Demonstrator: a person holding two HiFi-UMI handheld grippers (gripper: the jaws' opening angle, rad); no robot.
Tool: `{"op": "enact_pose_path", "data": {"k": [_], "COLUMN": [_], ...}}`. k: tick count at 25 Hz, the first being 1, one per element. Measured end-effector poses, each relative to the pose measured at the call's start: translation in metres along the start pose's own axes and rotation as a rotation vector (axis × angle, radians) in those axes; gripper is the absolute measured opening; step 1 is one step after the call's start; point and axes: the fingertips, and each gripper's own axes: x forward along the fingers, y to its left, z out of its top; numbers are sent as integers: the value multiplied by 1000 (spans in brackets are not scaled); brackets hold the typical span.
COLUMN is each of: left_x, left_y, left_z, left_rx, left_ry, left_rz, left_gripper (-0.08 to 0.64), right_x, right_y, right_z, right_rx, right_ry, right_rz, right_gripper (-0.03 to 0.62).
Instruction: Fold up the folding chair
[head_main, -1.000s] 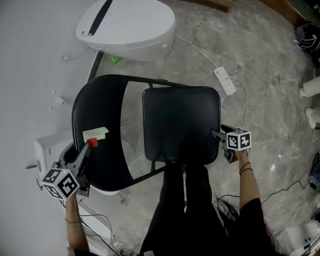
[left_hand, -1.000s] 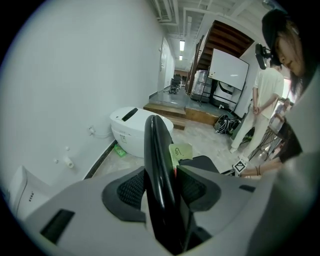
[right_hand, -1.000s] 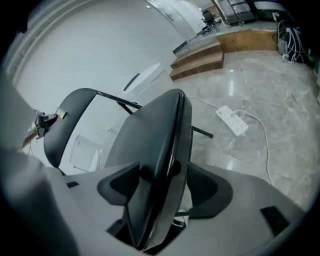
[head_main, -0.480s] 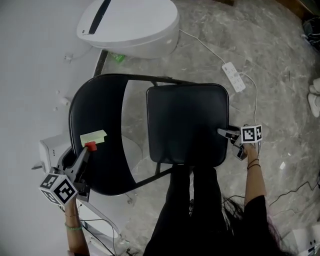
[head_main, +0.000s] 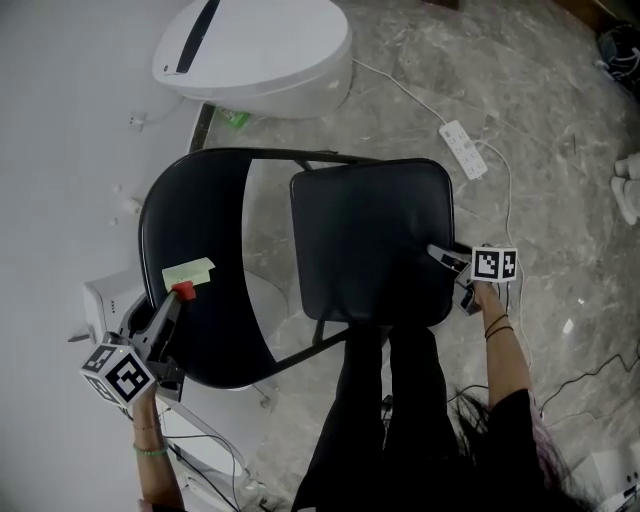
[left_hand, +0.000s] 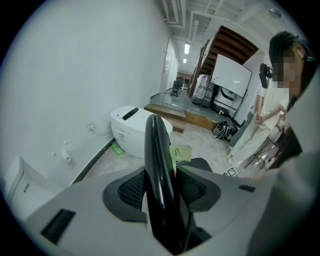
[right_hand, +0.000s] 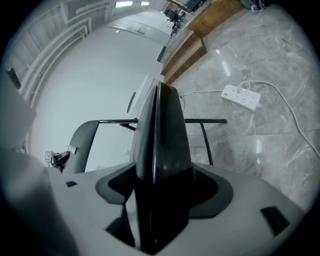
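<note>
2 grippers are at the folding chair (head_main: 300, 250). The left gripper (head_main: 178, 295) is clamped on the rim of the backrest (head_main: 195, 225), just beside a yellow note (head_main: 188, 269). The right gripper (head_main: 440, 258) straddles the right edge of the seat (head_main: 368, 240); its jaws have just been opening and stand wide, with a sliver of gap at 1 pad. The chair stands unfolded, seat level, at the edge of the floor (head_main: 560, 180) along the white wall, with a power strip (head_main: 463, 150) nearby.
</note>
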Motion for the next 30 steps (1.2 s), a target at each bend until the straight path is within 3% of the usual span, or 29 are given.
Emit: {"op": "enact_pose_path", "data": {"k": [7,15,19,25,30], "left_x": [-25,-54,-77,-98,-116], "left_y": [-21,-30,-45,-62,-83], "left_z": [35,61,82,98,111], "left_rx": [-73,-30,-65,21,29], "left_ry": [-46,-77,-77,-74,-67], "left_rz": [-71,-135,-182,-162,-164], "left_gripper": [161,154,141,132,132], "right_x": [-23,-54,-51,-45,-24], "right_y": [63,152,206,277,336], "right_z": [16,-6,-13,-32,-30], "right_rx": [-18,37,-38,-138,-96], "right_ry": [4,-49,-22,41,-18], "right_rz": [-19,57,68,67,97], "right_gripper": [311,276,270,267,227]}}
